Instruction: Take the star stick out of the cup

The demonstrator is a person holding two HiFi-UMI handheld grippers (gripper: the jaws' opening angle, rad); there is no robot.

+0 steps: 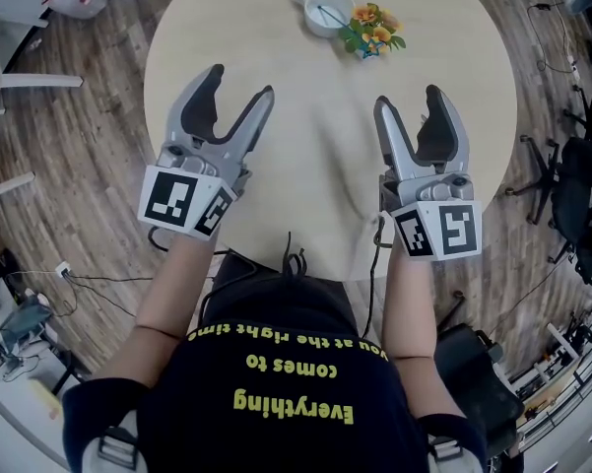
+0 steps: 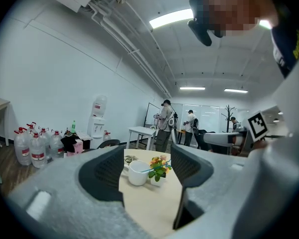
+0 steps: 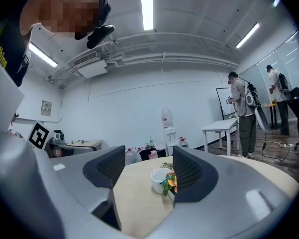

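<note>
I hold both grippers over the near side of the round table (image 1: 276, 116), well apart from the cup. The left gripper (image 1: 240, 81) has its jaws spread wide with nothing between them. The right gripper (image 1: 408, 97) is just as wide and empty. The white cup (image 1: 315, 21) stands upright near the table's far edge. The star stick (image 1: 328, 14) lies slanted inside it, a thin blue line whose star I cannot make out. Just right of the cup sits a small pot of orange flowers (image 1: 372, 30); I cannot tell whether they touch.
</note>
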